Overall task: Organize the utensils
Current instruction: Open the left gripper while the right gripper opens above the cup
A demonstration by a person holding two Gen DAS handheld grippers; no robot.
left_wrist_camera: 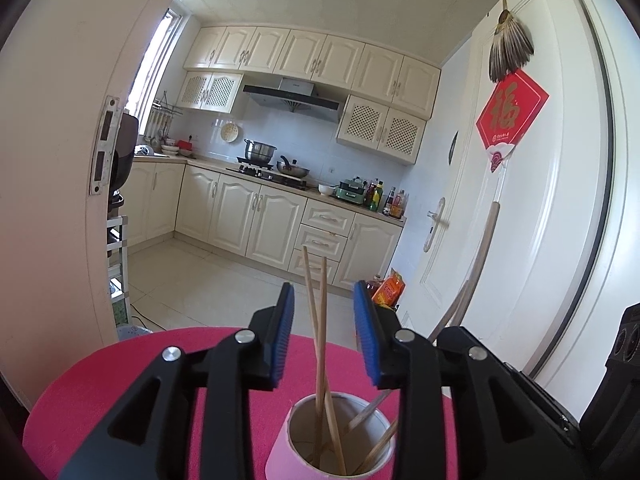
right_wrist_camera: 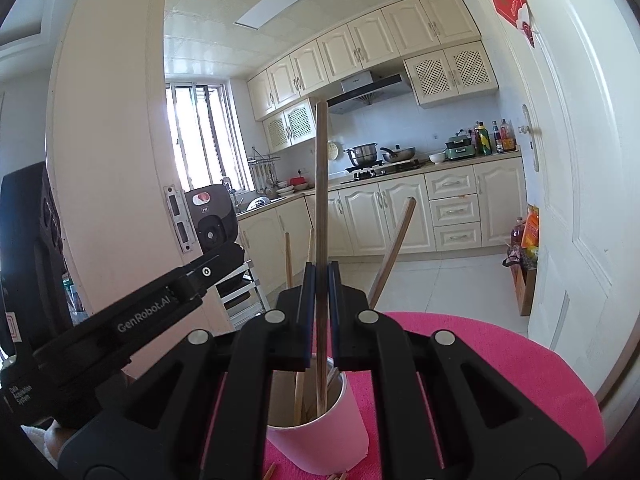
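Nearest us, our left gripper (left_wrist_camera: pixel 324 336) stands part open around two chopsticks (left_wrist_camera: pixel 320 320), its pads clear of them. Our right gripper (right_wrist_camera: pixel 321 300) is clamped on one upright chopstick (right_wrist_camera: pixel 321 200). Both reach into the pink cup (right_wrist_camera: pixel 320 440) on the pink table (right_wrist_camera: pixel 520 380). Only the right wrist view shows loose chopstick ends (right_wrist_camera: pixel 270 472) by the cup.

Wooden matt chopsticks (left_wrist_camera: pixel 320 320), smooth pink cup (right_wrist_camera: pixel 320 444), rough pink cloth tbl cover (right_wrist_camera: pixel 520 380).
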